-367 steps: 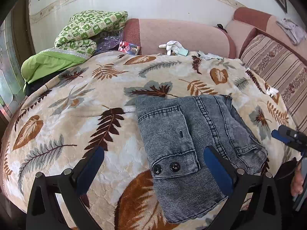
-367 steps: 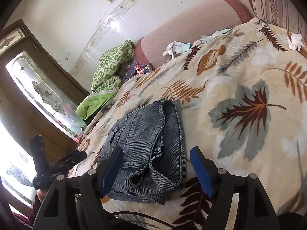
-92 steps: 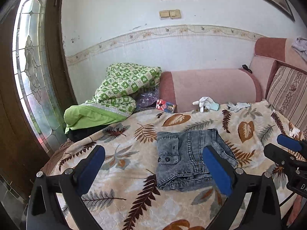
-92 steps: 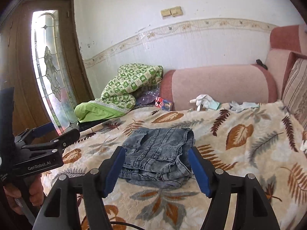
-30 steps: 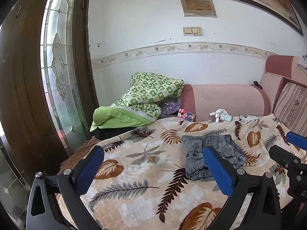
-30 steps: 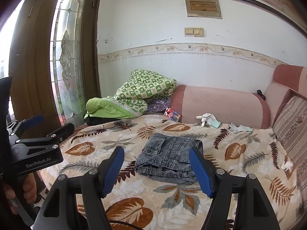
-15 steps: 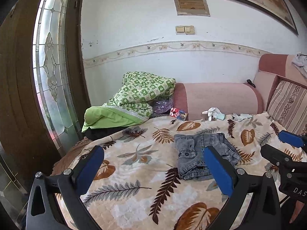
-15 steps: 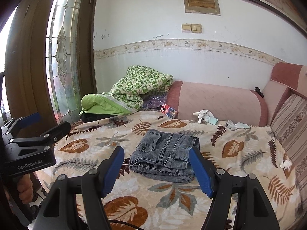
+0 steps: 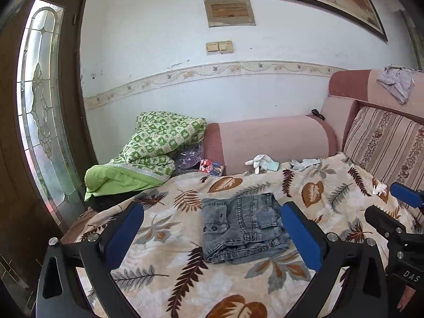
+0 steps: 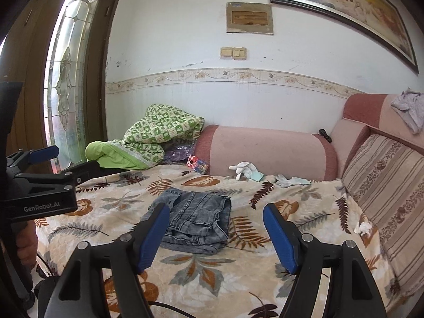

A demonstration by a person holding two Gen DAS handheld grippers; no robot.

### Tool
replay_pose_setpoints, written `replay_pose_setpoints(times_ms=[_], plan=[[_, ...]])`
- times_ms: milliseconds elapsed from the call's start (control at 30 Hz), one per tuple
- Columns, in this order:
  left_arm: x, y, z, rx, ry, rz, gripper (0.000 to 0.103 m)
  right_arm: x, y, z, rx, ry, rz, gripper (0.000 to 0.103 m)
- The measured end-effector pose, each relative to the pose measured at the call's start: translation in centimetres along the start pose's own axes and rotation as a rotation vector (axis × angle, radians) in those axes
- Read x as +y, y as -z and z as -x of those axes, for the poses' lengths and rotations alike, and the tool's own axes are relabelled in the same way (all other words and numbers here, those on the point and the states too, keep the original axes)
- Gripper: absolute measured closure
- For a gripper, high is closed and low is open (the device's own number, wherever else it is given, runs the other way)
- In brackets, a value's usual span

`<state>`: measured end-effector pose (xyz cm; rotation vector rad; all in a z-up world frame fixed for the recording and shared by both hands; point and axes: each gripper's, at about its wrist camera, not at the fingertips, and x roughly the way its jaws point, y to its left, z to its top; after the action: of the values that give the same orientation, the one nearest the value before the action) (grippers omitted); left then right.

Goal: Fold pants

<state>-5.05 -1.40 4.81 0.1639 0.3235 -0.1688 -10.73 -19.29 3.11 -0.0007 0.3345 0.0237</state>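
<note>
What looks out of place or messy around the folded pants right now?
The pants lie folded, though their near edge bulges unevenly. Loose white gloves and a crumpled tissue litter the leaf-print blanket. Both grippers hang open, touching nothing.

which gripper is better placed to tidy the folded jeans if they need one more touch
Left, marginally. The folded jeans sit centred between the open left gripper; the open right gripper has them off toward its left finger. Both are well back.
</note>
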Motion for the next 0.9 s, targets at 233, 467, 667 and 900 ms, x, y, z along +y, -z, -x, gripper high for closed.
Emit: replay_pose_setpoints(times_ms=[233,467,667,900], plan=[[-3.7,-1.9,0.7,-0.065,0.055,-0.034,0.0,-4.5,0.9,-0.4,-0.025,0.021,-0.07,0.027],[-6.6,-2.5,0.9,-0.112,0.09,-0.065,0.0,-8.3,2.1,-0.9,-0.025,0.037,-0.127,0.027],[-8.1,-2.7,-0.3,-0.078,0.128,-0.062,0.0,-11.2,2.3,-1.0,-0.032,0.05,-0.177,0.027],[-8.2,-3.0,-0.5,-0.079,0.151,-0.05,0.0,-12.5,2.4,-1.9,-0.014,0.048,-0.209,0.027]])
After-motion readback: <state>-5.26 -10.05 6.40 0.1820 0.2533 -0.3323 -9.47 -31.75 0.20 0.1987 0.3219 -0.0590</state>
